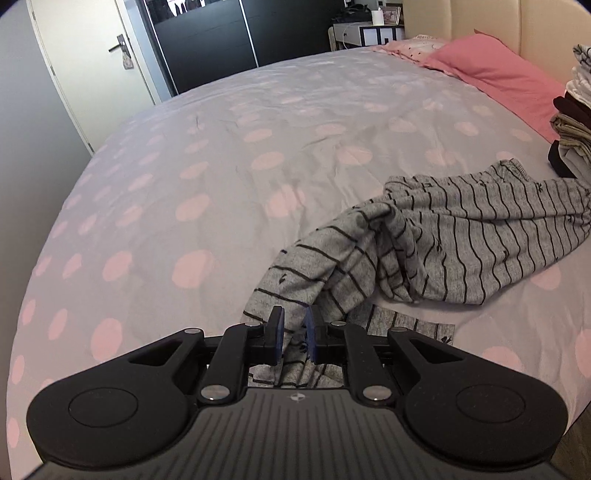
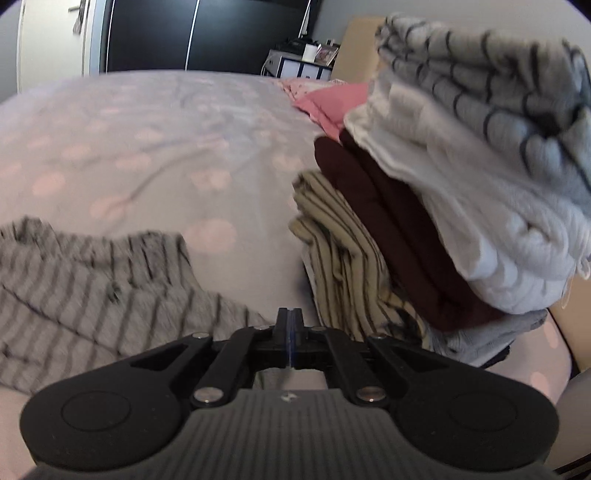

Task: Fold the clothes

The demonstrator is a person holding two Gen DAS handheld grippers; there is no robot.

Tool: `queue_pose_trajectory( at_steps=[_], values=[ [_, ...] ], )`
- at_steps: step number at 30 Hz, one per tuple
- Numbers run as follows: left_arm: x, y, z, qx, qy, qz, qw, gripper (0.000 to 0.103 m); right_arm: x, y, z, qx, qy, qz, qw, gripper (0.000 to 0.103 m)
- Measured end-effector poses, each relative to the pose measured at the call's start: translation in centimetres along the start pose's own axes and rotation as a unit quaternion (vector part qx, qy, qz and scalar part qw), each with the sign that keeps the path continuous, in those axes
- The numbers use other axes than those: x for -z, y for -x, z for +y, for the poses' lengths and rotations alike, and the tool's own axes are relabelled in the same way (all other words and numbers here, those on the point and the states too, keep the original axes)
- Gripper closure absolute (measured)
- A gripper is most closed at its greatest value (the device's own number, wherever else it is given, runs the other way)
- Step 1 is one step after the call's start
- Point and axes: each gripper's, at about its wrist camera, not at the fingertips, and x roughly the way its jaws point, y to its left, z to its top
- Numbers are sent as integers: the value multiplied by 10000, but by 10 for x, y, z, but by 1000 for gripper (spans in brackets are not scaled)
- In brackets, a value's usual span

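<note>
A grey garment with thin dark stripes (image 1: 461,236) lies crumpled on the right of the bed. One end rises to my left gripper (image 1: 293,323), which is shut on that fabric, a fold of it filling the narrow gap between the blue pads. In the right wrist view the same garment (image 2: 74,280) spreads at the lower left, blurred. My right gripper (image 2: 290,317) is shut with nothing between its fingers, hovering beside the garment's edge and just left of a stack of folded clothes (image 2: 424,184).
The bed has a pale grey cover with pink dots (image 1: 184,166) and a pink pillow (image 1: 491,70) at its head. The folded stack (image 1: 572,122) stands at the right edge. Beyond the bed are a white door (image 1: 92,55), a dark wardrobe (image 1: 207,40) and a nightstand (image 1: 365,33).
</note>
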Motion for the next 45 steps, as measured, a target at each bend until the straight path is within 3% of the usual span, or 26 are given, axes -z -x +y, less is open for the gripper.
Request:
queue_pose_trajectory(
  at_steps=[3,4,5,6,7,11,15,19,23,25,26,30,33,39,45],
  values=[
    [2,-9,3,35,22,108,9999,75,5,-4,4,-381,151,41,9992,95],
    [3,-12,5,4,30,160,9999,72,6,-5,6,-557,223,67,9982,86],
    [4,-15,6,-29,37,211,9998,63,6,-5,10,-685,317,78,9971,78],
    [5,-19,9,-65,45,243,9997,53,7,-5,14,-771,421,74,9961,60],
    [6,-23,12,-103,53,258,9996,50,7,-5,20,-893,556,46,9944,54],
    [9,-41,32,-72,303,407,9987,47,5,-18,43,-1315,1367,-24,9818,50],
    [15,-64,47,111,607,666,9959,43,-3,-38,64,-1585,2227,38,9619,35],
    [25,-88,50,226,701,1045,9918,43,-14,-58,77,-1698,2571,117,9513,27],
    [32,-104,48,389,833,1299,9873,43,-18,-77,89,-1945,2741,400,9410,30],
    [31,-107,49,385,899,1330,9863,43,-17,-82,93,-2032,2683,578,9399,44],
    [31,-107,49,389,951,1342,9856,48,-17,-84,95,-2063,2630,660,9402,48],
    [25,-104,54,280,1158,1363,9835,77,-22,-83,100,-2036,2602,844,9401,85],
    [19,-96,62,95,1330,1213,9836,85,-29,-76,103,-1846,2600,710,9451,91],
    [-18,-58,92,-521,1632,301,9848,87,-65,-54,94,-1381,2037,-48,9692,93],
    [-59,2,111,-1209,1792,-1151,9695,87,-106,-14,75,-937,1052,-1308,9814,94]
  ],
)
